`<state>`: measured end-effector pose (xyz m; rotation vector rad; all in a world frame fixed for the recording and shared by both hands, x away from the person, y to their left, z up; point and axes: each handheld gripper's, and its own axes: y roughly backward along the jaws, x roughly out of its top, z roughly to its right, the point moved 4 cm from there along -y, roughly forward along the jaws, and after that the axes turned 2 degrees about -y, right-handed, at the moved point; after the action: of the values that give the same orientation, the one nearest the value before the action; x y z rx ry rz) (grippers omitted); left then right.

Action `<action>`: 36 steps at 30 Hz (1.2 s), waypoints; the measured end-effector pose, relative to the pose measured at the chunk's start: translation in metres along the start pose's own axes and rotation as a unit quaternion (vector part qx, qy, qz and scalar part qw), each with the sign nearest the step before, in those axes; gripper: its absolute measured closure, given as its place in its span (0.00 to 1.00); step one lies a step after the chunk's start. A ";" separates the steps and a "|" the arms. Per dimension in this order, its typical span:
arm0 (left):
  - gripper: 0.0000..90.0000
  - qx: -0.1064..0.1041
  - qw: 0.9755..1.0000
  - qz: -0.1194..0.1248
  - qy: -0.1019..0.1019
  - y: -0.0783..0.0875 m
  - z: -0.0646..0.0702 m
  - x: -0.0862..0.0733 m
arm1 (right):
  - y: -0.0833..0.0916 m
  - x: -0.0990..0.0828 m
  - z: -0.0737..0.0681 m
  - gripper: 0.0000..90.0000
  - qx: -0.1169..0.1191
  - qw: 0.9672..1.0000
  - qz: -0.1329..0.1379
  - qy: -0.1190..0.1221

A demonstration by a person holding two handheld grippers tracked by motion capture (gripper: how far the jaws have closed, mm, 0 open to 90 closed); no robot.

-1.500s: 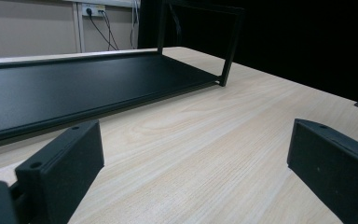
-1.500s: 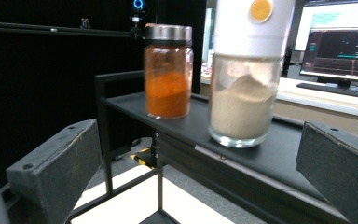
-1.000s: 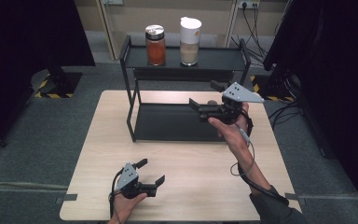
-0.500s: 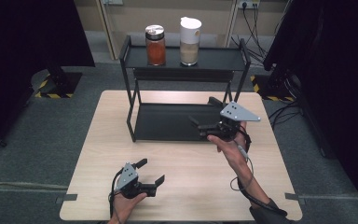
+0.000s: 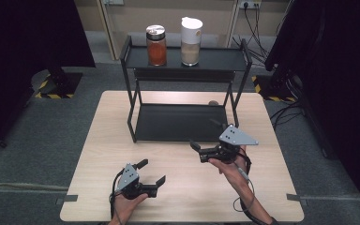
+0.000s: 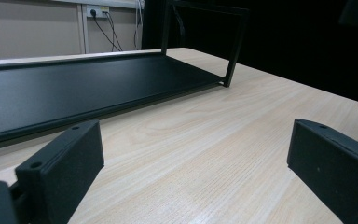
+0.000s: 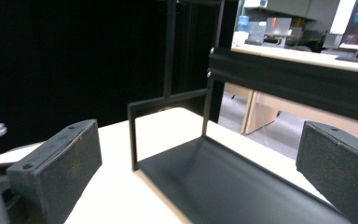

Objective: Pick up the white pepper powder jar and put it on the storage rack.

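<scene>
Two open claws over a wooden table, in front of a black two-level rack.

Nearest the table's front edge, the left claw point(image 5: 151, 172) sits low over the wood left of the middle, its jaws spread wide with nothing between them; in the left gripper view bare wood lies between its jaws. A little farther in and toward the right edge, the right claw point(image 5: 198, 151) is held above the table point(image 5: 98, 140), jaws also apart and empty, just in front of the rack's point(image 5: 183, 123) lower shelf. The rack stands at the middle of the table toward its far edge. On its top shelf, farthest away, an orange-filled jar point(image 5: 156, 45) and a white-lidded jar point(image 5: 191, 41) stand upright side by side.
</scene>
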<state>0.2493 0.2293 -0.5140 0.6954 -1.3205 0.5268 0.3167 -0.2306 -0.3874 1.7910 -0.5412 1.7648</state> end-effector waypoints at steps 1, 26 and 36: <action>0.03 0.000 1.000 0.000 0.000 0.000 0.000 0.000 | 0.001 -0.003 -0.001 0.00 0.002 1.000 -0.003 -0.002; 0.03 0.006 1.000 0.003 0.001 0.001 0.000 0.000 | 0.011 -0.063 -0.021 0.00 0.022 0.998 -0.032 -0.043; 0.03 0.007 1.000 0.003 -0.001 0.001 0.000 0.000 | 0.010 -0.085 -0.024 0.00 0.028 0.997 -0.054 -0.052</action>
<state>0.2492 0.2300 -0.5143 0.7041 -1.3221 0.5421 0.2870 -0.2313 -0.4718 1.9235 -0.4313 1.6361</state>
